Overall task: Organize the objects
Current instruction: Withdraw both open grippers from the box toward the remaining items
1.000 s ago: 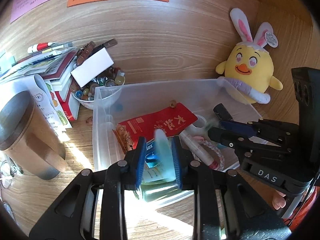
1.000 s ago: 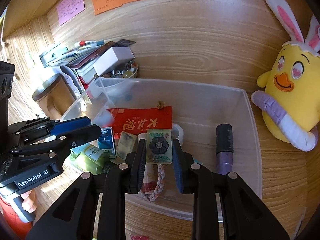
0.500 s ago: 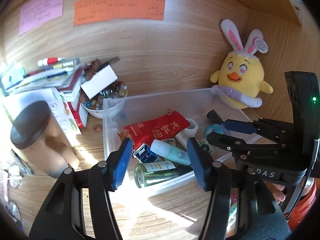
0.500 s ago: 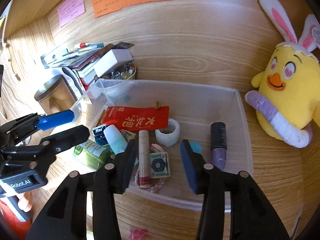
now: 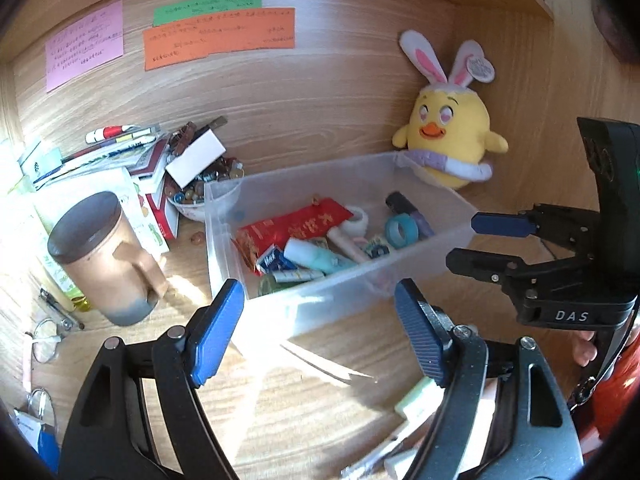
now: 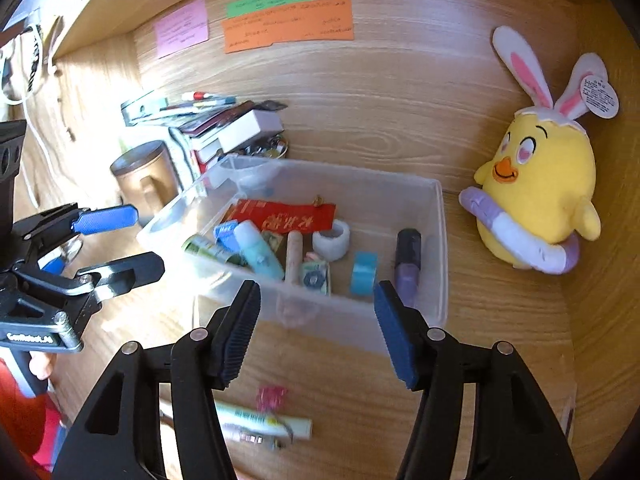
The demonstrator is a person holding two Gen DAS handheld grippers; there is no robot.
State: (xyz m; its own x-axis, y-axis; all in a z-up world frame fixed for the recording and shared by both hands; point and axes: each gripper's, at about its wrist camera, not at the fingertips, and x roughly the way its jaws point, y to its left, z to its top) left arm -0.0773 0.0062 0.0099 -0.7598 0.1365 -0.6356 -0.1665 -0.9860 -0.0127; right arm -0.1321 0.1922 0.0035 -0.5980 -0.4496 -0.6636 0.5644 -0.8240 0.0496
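Observation:
A clear plastic bin (image 5: 224,216) (image 6: 438,240) sits on the wooden desk. It holds a red packet (image 5: 296,224) (image 6: 284,216), a teal tube (image 5: 316,258) (image 6: 258,250), a flower card (image 6: 316,278), a teal tape roll (image 5: 402,230) (image 6: 364,268), a purple tube (image 6: 406,264) and more. My left gripper (image 5: 318,336) is open and empty, in front of the bin. My right gripper (image 6: 316,326) is open and empty, also short of the bin's near wall. Each gripper shows in the other's view, the right (image 5: 484,240) and the left (image 6: 124,240).
A yellow chick plush (image 5: 448,148) (image 6: 536,196) stands right of the bin. A brown lidded mug (image 5: 104,256) (image 6: 144,176), stacked books and a bead bowl (image 5: 192,196) are to the left. A pale green tube (image 6: 264,420) and a pink clip (image 6: 272,394) lie on the desk near me.
Both grippers opened, dropped the teal tube and the flower card into the bin, and pulled back and up away from it.

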